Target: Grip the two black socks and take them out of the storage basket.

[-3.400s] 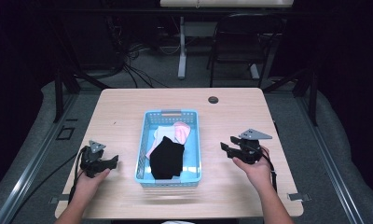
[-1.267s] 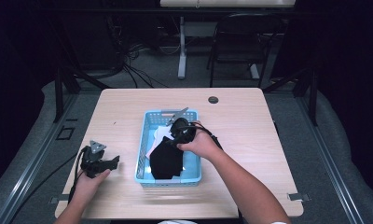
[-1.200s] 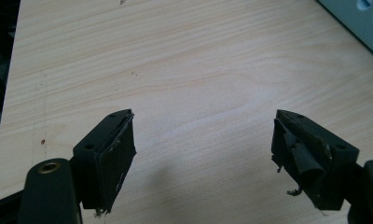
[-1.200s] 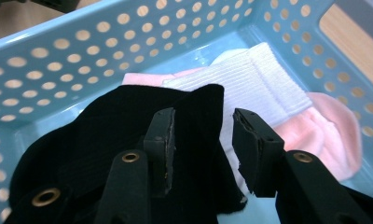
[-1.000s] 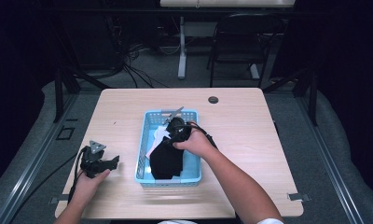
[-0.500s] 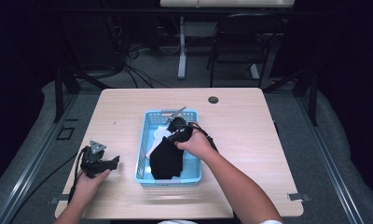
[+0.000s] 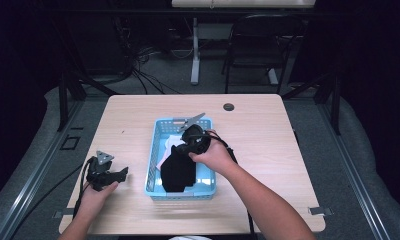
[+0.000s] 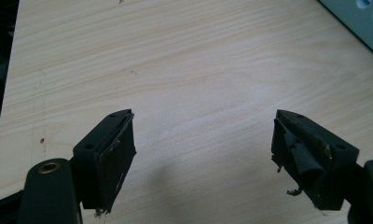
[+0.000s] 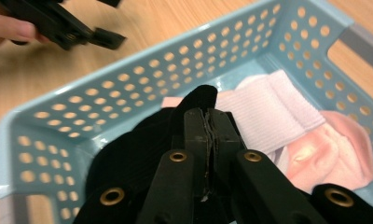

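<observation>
Now the right gripper point(image 9: 208, 122), jaws just closed on the black cloth point(image 7: 178, 170) in the blue basket point(image 7: 153, 165), should lift straight up and slowly so the pinch holds, while the left gripper point(image 8: 203, 163) waits wide open and empty over the table point(image 7: 268, 135).

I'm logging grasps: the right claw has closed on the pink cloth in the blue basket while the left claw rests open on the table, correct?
Not quite. The right claw is shut on the black cloth, not the pink cloth, which lies untouched beside it in the blue basket, as the right gripper view shows. The left claw is indeed open over the table.
</observation>
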The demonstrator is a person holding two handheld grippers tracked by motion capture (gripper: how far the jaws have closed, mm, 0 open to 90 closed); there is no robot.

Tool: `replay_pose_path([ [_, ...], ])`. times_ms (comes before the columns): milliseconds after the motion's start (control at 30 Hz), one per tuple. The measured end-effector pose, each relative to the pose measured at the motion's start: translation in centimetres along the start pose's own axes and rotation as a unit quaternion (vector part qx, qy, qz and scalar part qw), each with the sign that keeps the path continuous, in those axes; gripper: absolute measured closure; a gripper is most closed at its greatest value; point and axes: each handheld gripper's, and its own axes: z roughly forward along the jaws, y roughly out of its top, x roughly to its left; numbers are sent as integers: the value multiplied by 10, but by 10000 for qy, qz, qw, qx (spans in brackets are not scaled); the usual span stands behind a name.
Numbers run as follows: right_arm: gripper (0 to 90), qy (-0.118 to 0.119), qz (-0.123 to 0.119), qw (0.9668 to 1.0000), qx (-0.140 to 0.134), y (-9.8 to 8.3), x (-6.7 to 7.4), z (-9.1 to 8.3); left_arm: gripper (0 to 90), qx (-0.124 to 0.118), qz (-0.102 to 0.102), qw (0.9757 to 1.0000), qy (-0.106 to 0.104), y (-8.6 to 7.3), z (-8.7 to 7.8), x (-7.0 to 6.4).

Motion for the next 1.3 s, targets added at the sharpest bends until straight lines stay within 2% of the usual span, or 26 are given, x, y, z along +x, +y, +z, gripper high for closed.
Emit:
replay_pose_path([
  [200,883,-8,-219,9996,-184,10,12,-25,214,-6,20,10000,5,0,1,-1],
  [233,883,-8,-219,9996,-184,10,12,-25,214,-7,12,10000,6,0,1,-1],
  [300,883,-77,-307,9990,-301,15,16,-36,214,-6,2,10000,9,0,1,-1],
  [667,883,-328,-531,9965,-550,30,20,-77,214,2,-20,10000,7,0,0,0],
  [900,884,-491,-631,9936,-799,35,24,-107,214,4,-27,10000,27,0,0,1],
  [1133,885,-665,-720,9906,-959,26,28,-142,214,-6,-51,10000,35,-1,0,1],
  [1300,885,-903,-608,9880,-1096,7,22,-173,214,-21,-55,10000,44,-1,0,1],
])
